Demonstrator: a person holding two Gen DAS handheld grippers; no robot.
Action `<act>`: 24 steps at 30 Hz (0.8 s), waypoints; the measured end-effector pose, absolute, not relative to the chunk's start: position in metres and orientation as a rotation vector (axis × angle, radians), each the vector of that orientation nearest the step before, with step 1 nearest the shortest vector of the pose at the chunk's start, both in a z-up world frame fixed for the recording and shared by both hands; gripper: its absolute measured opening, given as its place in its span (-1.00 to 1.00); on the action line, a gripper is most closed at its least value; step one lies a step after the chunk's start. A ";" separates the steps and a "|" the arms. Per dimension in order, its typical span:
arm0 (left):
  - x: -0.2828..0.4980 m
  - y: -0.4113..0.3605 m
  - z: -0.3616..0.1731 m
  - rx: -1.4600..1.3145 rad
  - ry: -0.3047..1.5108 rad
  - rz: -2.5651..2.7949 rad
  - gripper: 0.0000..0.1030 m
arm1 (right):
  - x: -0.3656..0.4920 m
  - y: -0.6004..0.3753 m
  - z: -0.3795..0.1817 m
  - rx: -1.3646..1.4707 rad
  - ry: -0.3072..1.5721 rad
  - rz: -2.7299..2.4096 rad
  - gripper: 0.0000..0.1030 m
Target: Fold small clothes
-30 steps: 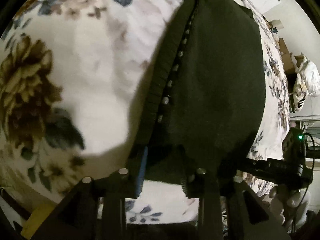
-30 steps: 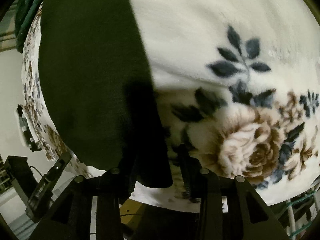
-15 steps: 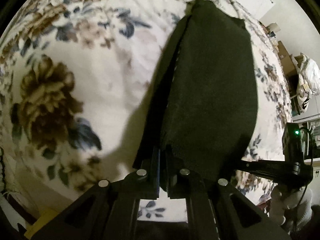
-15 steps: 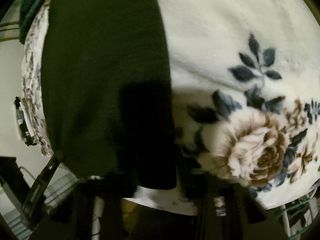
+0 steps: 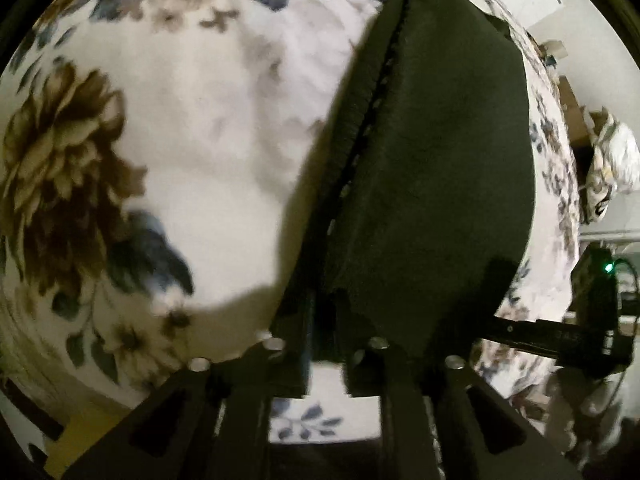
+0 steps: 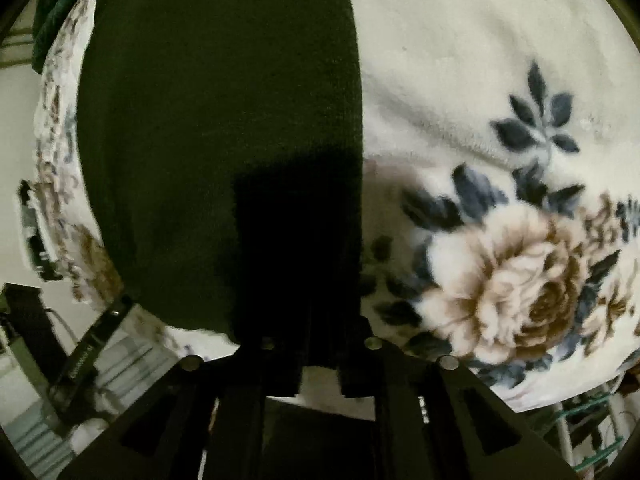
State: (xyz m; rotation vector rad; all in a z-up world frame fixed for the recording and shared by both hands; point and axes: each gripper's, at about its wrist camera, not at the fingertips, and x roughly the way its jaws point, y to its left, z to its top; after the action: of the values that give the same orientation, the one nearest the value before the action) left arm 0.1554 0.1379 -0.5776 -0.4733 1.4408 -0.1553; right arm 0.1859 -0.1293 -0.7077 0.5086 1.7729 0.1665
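A dark green garment point(image 5: 432, 160) lies folded lengthwise on a white floral blanket point(image 5: 192, 168), with a row of small snaps along its ribbed left edge. My left gripper point(image 5: 324, 332) is at the garment's near left corner. Its jaws are opening, with the hem between them and a gap showing. In the right wrist view the same garment point(image 6: 220, 120) fills the left half over the blanket point(image 6: 480, 60). My right gripper point(image 6: 320, 344) stands at the near right corner in shadow. Its jaws are also opening, with the cloth edge loose between them.
The bed's edge runs just below both grippers. A green cloth point(image 6: 60, 8) lies at the far left corner of the bed. A white bag and boxes point(image 5: 612, 160) stand beside the bed. A wire rack point(image 6: 592, 432) is at the lower right.
Half a second ago both grippers were shut on the garment's near edge, lifted slightly. Now both have parted their jaws and the edge lies down on the blanket.
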 end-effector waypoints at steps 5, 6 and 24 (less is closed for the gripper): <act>0.155 0.153 -0.575 -0.518 1.385 -0.161 -0.07 | 0.179 -0.154 -0.706 0.576 1.737 0.191 0.01; 0.159 0.155 -0.582 -0.539 1.392 -0.179 -0.06 | 0.179 -0.157 -0.709 0.600 1.740 0.184 0.01; 0.185 0.110 -0.584 -0.467 1.378 -0.341 -0.88 | 0.166 -0.188 -0.743 0.943 1.631 0.232 -0.73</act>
State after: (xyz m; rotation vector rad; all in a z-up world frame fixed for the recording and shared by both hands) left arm 0.1854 0.1097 -0.5844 -0.4668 1.3783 -0.3412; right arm 0.1661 -0.1882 -0.7425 0.9427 1.6309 0.2320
